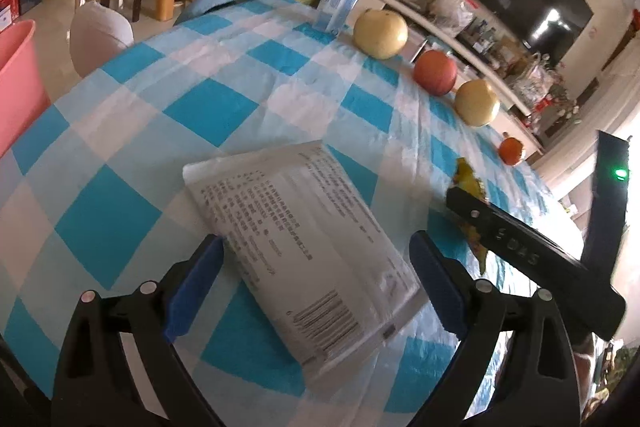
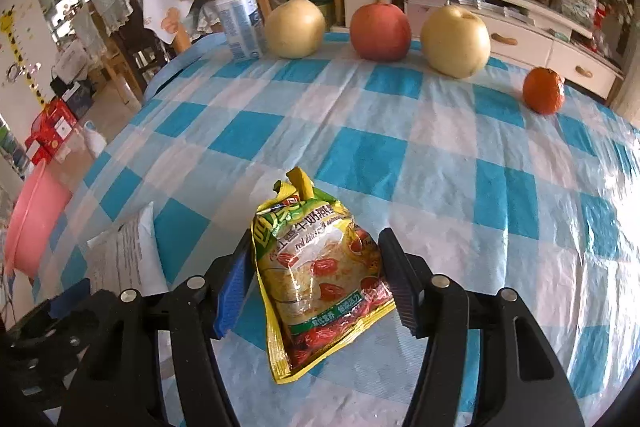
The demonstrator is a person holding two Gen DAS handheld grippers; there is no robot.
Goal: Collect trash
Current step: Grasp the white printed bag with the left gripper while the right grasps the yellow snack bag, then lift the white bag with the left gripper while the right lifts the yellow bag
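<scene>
A white printed packet point(image 1: 304, 247) sits tilted between the blue pads of my left gripper point(image 1: 316, 247), which press on its two long edges. The same packet point(image 2: 124, 255) shows at the lower left of the right wrist view. A yellow-green snack bag point(image 2: 320, 275) with red dates printed on it stands between the pads of my right gripper point(image 2: 316, 267), squeezed at both sides, its lower end on the cloth. In the left wrist view a bit of that bag point(image 1: 468, 179) peeks out behind a black finger point(image 1: 504, 233) of the right gripper.
The blue-and-white checked tablecloth point(image 2: 440, 163) carries a white bottle point(image 2: 238, 19), two yellow pears point(image 2: 296, 27), a red apple point(image 2: 380, 31) and a small orange point(image 2: 544, 91) along its far edge. A pink basin point(image 2: 32, 219) stands beyond the table's left edge. Chairs and a cluttered sideboard lie behind.
</scene>
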